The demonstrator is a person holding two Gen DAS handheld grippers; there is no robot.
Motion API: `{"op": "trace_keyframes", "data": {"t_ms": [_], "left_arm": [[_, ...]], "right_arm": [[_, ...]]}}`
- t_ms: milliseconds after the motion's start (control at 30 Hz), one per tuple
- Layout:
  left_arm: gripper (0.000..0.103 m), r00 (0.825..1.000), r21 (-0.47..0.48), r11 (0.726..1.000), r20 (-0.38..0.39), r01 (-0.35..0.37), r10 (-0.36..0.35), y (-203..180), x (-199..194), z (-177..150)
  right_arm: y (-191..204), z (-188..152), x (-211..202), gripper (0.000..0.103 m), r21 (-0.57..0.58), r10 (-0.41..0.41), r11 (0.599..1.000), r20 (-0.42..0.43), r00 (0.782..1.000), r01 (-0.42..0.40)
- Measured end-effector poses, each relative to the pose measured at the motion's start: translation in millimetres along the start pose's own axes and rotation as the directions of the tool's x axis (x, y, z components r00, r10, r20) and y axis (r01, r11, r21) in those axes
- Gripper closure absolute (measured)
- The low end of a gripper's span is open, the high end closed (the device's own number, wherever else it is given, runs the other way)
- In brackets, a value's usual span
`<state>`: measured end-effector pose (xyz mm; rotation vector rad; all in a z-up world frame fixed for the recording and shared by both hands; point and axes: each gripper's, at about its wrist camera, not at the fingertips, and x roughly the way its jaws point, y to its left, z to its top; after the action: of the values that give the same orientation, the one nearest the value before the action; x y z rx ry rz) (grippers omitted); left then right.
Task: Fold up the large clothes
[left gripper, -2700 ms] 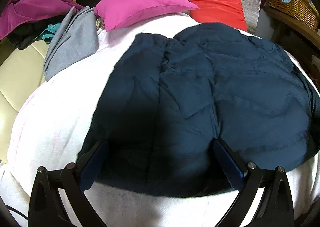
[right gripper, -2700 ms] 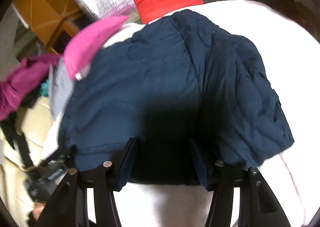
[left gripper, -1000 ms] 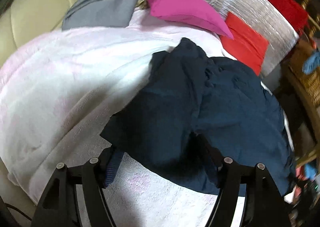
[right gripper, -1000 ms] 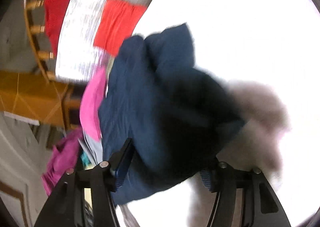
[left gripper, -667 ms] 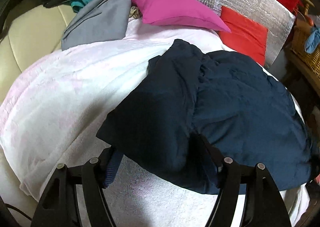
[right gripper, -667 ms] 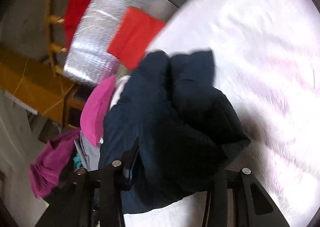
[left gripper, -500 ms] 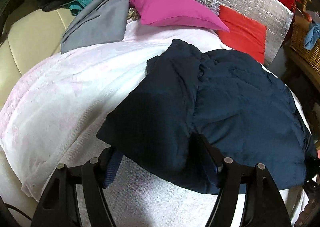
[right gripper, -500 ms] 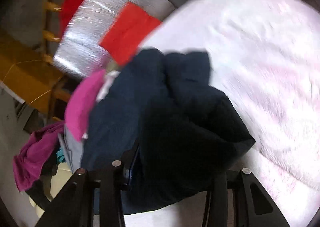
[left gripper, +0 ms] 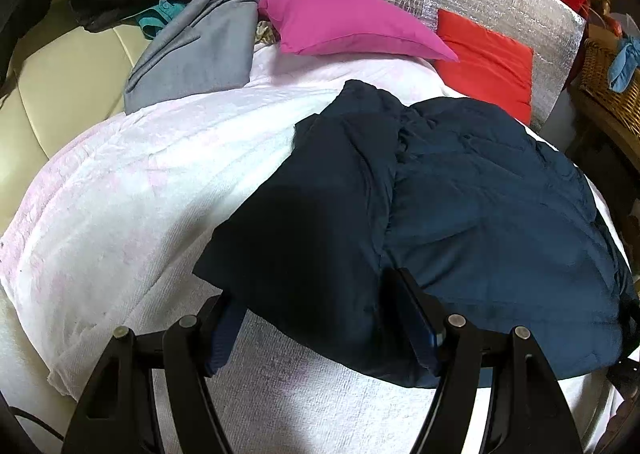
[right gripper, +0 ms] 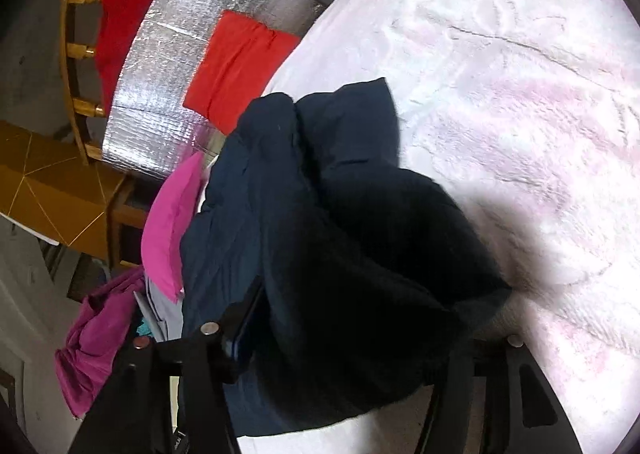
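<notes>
Since the earlier frames the navy jacket has been doubled over itself, and it now lies bunched on the white blanket, near the pink pillow. Your left gripper stands spread around the folded edge; whether its pads press the cloth I cannot tell. Your right gripper has just been opening, with dark cloth between its fingers. Lay the flap down flat before you let go. One right finger is hidden under the fabric.
</notes>
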<state>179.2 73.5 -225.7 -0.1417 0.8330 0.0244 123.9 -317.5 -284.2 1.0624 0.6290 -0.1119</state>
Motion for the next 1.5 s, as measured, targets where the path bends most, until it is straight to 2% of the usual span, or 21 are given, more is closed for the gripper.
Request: {"op": "trace_keyframes", "data": {"t_ms": [67,100,200,267,333,433,600,733,833,867,900,967,1033,1100,1133,1200,1333,1400,1467,1500], "left_arm": [[0.03,1.0,0.002,1.0,0.002,-0.003,0.003,-1,0,0],[0.03,1.0,0.004,1.0,0.003,-0.006,0.006,-1,0,0],[0.03,1.0,0.003,1.0,0.004,-0.014,0.014,-1,0,-1],[0.03,1.0,0.0,1.0,0.001,-0.013,0.013,-1,0,-1],[0.03,1.0,0.005,1.0,0.0,-0.01,0.01,-2,0,-1],[0.03,1.0,0.027,0.999,0.01,-0.02,0.019,-6,-2,-2],[0.03,1.0,0.013,1.0,0.001,-0.013,0.013,-3,-1,-1],[0.03,1.0,0.02,1.0,0.002,-0.014,0.014,-3,-1,-1],[0.03,1.0,0.019,1.0,0.002,-0.016,0.016,-3,-1,-1],[0.03,1.0,0.019,1.0,0.003,-0.018,0.018,-4,-1,-1],[0.03,1.0,0.022,1.0,0.004,-0.021,0.021,-4,-1,-1],[0.03,1.0,0.024,0.999,0.005,-0.026,0.026,-5,-1,-2],[0.03,1.0,0.023,0.999,0.004,-0.03,0.03,-6,-1,-2],[0.028,1.0,0.028,0.999,0.0,-0.028,0.028,-6,-1,-2],[0.028,1.0,0.033,0.999,-0.001,-0.028,0.028,-6,-1,-2],[0.028,0.999,0.058,0.998,-0.003,-0.035,0.035,-6,-4,-1],[0.028,0.995,0.122,0.988,0.032,-0.096,0.093,-6,-31,3],[0.027,0.984,0.147,0.978,0.118,-0.148,0.131,-9,-60,6],[0.015,0.973,0.168,0.973,0.19,-0.16,0.127,-13,-93,11],[0.014,0.966,0.179,0.97,0.228,-0.162,0.12,-17,-114,14]], "right_arm": [[8,-2,-7,0.055,-0.063,-0.018,0.998,0.042,0.999,0.021],[21,-4,-14,0.058,-0.134,-0.026,0.99,0.08,0.996,0.037],[52,-13,-26,0.06,-0.291,-0.024,0.954,0.167,0.986,0.072],[60,-17,-22,0.06,-0.344,-0.063,0.931,0.182,0.981,0.123],[43,-12,-6,0.06,-0.287,-0.164,0.939,0.118,0.979,0.192],[23,-6,-2,0.057,-0.182,-0.14,0.972,0.05,0.989,0.146],[32,-7,-4,0.053,-0.212,-0.151,0.964,0.054,0.987,0.16],[18,-1,-9,0.04,-0.156,-0.132,0.978,0.035,0.991,0.135],[13,-3,-9,0.037,-0.121,-0.107,0.987,0.033,0.994,0.111],[15,-4,-8,0.038,-0.126,-0.1,0.987,0.027,0.995,0.103],[18,-5,-9,0.043,-0.151,-0.103,0.983,0.031,0.994,0.106],[36,-11,-14,0.049,-0.259,-0.141,0.953,0.087,0.986,0.159],[44,-15,-15,0.049,-0.321,-0.159,0.929,0.102,0.982,0.184],[30,-9,-8,0.043,-0.254,-0.183,0.949,0.034,0.983,0.185],[18,-6,-7,0.041,-0.182,-0.178,0.968,-0.017,0.984,0.172],[13,-4,-21,0.038,-0.148,-0.167,0.976,-0.016,0.986,0.163],[33,-7,-61,0.031,-0.242,-0.217,0.946,0.019,0.976,0.215],[48,-12,-83,0.03,-0.318,-0.269,0.909,0.05,0.962,0.271],[62,-18,-102,0.029,-0.386,-0.291,0.871,0.096,0.952,0.305],[75,-21,-116,0.027,-0.431,-0.291,0.846,0.121,0.949,0.314]]}}
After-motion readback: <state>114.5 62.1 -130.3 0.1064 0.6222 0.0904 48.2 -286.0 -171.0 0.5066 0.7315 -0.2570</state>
